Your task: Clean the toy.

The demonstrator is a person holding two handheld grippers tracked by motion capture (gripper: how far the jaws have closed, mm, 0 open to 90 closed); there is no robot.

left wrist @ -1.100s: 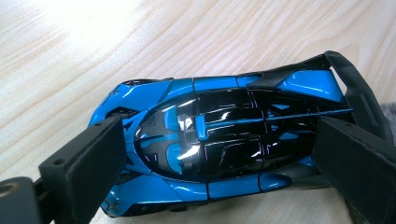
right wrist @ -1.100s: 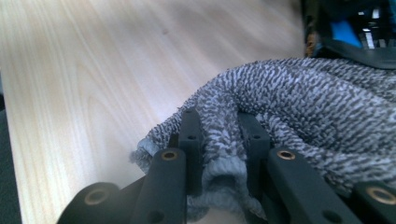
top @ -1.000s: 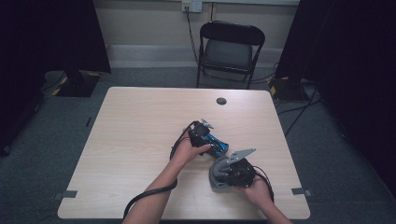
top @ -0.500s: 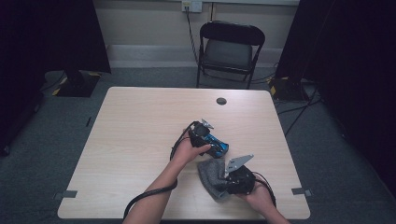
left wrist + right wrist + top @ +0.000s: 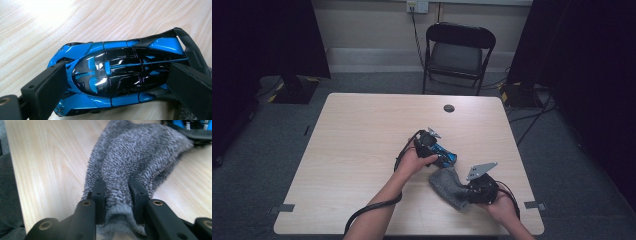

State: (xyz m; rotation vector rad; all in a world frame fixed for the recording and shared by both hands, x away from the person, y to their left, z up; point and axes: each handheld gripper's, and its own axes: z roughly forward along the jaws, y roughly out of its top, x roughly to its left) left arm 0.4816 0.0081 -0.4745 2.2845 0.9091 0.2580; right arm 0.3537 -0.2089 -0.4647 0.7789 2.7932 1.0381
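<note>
My left gripper [image 5: 117, 82] clamps the blue toy car [image 5: 120, 75] steady while my right gripper [image 5: 117, 195], jaws just easing apart yet pinching the grey cloth [image 5: 140, 152], should drag it lightly across the bodywork.

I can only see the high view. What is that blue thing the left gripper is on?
Observer: A shiny blue and black toy car; the left gripper has one pad at its nose and one at its tail.
Operator: Is the car in the air?
Observer: It looks like it lies on the wooden table, roof towards the camera.
Operator: And the grey lump?
Observer: A knitted grey cloth. The right gripper pinches a bunched fold of it, though its jaws have just been opening a little.
Operator: Does the cloth touch the car?
Observer: Its far end lies right by the car's tail; I cannot tell if they touch.
</note>
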